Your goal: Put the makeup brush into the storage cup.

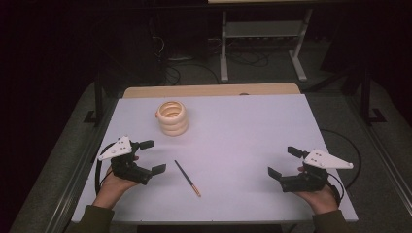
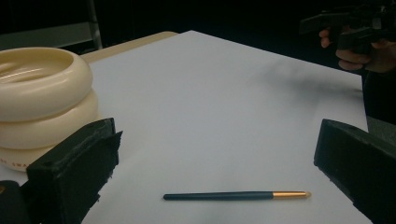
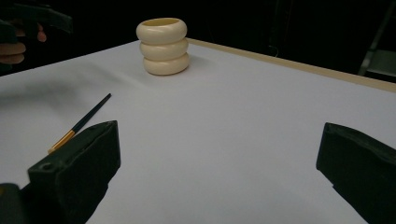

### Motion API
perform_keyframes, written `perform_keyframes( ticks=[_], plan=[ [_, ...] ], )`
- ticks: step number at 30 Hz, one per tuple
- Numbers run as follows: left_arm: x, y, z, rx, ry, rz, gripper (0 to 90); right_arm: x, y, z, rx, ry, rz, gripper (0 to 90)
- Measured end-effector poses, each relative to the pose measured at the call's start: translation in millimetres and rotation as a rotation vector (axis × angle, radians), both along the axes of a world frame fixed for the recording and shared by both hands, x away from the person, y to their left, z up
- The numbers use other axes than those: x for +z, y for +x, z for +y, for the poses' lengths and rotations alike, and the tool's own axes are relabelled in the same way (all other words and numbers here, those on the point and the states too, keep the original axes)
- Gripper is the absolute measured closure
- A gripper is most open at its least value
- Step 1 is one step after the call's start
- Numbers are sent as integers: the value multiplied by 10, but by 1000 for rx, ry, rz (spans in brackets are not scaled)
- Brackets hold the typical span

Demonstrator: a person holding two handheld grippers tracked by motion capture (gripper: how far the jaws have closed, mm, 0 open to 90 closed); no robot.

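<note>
A cream holder (image 1: 172,118) shaped like three stacked rings stands upright on the white table (image 1: 243,126), left of centre toward the back. The same holder (image 2: 39,98) looms at the left in the left gripper view, and stands farther off as the holder (image 3: 163,45) in the right gripper view. A thin dark brush with a gold tip (image 1: 187,178) lies flat near the front, also seen as the brush (image 2: 236,195) and the brush (image 3: 79,123). My left gripper (image 1: 151,157) rests open just left of the brush. My right gripper (image 1: 283,161) is open at the front right, with nothing between its jaws.
A wooden strip (image 1: 209,90) runs along the table's far edge. Beyond it stands a white metal frame (image 1: 262,39) with cables on the floor. A dark cable (image 1: 350,145) loops off the table's right side.
</note>
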State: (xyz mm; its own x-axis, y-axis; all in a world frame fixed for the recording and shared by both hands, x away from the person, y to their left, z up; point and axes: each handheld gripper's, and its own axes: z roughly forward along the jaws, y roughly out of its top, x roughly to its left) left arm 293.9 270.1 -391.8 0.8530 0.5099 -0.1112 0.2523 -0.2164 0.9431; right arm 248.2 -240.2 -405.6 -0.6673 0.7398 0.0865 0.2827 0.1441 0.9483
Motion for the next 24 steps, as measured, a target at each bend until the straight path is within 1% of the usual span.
perform_keyframes(
  ticks=[10, 16, 18, 20, 24],
  plan=[
    [28, 45, -86, -16, 15, -8, 0, -3, 5, 5, 1, -3, 4, 0],
    [34, 66, -141, -28, 27, -1, 0, -4, 6, 9, 2, -2, 4, 0],
    [35, 73, -151, -32, 28, -5, 0, -5, 7, 9, 2, -3, 3, 0],
    [36, 76, -171, -34, 23, 0, 0, -5, 8, 9, 2, -3, 3, 0],
    [28, 96, -191, -39, 28, 0, 0, -5, 8, 9, 2, -2, 4, 0]
  ],
)
